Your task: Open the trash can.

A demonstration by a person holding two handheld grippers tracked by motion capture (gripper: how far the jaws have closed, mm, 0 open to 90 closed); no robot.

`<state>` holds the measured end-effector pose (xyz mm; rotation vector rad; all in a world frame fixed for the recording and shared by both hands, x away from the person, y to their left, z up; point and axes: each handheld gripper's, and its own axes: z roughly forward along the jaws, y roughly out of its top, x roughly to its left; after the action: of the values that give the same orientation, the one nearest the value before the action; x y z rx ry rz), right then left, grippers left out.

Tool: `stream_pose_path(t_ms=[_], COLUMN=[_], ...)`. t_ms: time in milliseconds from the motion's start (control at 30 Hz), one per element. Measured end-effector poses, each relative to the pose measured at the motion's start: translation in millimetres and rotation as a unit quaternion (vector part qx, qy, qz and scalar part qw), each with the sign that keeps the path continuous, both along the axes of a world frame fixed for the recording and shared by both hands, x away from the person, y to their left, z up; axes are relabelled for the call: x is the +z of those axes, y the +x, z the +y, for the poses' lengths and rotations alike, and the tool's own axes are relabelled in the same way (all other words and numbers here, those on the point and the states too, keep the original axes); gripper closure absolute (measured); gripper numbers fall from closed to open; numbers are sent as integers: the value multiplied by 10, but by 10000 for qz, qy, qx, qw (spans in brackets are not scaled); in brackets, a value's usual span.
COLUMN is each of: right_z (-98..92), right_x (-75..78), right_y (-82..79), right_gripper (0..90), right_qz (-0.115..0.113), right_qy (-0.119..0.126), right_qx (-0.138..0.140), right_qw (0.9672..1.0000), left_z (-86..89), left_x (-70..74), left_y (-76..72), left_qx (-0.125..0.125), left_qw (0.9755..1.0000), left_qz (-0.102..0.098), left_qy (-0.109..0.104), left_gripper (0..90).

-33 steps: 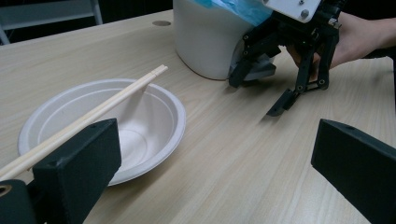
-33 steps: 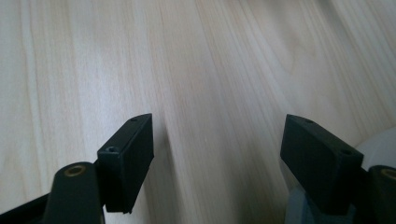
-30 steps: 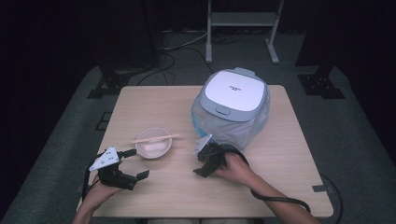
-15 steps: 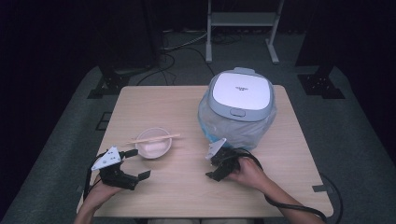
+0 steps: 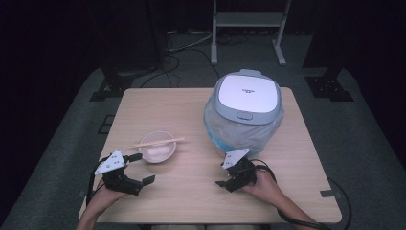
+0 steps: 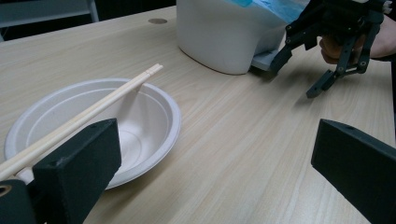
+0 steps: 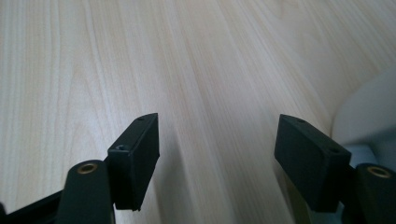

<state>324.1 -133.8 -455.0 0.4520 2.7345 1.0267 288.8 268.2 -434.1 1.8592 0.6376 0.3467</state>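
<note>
Now my right gripper (image 5: 229,178) hovers low with jaws spread and empty, just beside the rice cooker (image 5: 245,108) on the tabletop (image 5: 191,201) — I should steer carefully — while my left gripper (image 5: 143,167), jaws wide, waits near the bowl (image 5: 156,146).

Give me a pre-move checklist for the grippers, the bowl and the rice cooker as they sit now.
1. Right gripper jaws apart with nothing between them: ok; bare table shows through the gap.
2. Left gripper jaws apart and empty: ok.
3. Bowl upright on the table: ok.
4. Chopsticks resting across the bowl's rim: ok, though a nudge could roll them off.
5. Rice cooker lid shut: ok, it looks closed from the high view.
6. Plastic bag clear of the cooker's body: not ok, it is still wrapped around it.
</note>
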Motion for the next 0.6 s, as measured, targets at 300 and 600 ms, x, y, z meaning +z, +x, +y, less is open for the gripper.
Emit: stream_pose_path(t_ms=[300, 600], right_z=[-285, -483], right_x=[43, 54], right_y=[-74, -63], right_gripper=[363, 535], right_qz=[-29, -233], right_qy=[581, 893], right_qx=[-508, -1080], right_qw=[9970, 9899], left_z=[-25, -30], left_x=[-5, -13], left_y=[11, 20], left_qx=[-36, -47], left_qw=[10000, 10000], left_qz=[15, 10], left_qy=[38, 43], left_gripper=[8, 8])
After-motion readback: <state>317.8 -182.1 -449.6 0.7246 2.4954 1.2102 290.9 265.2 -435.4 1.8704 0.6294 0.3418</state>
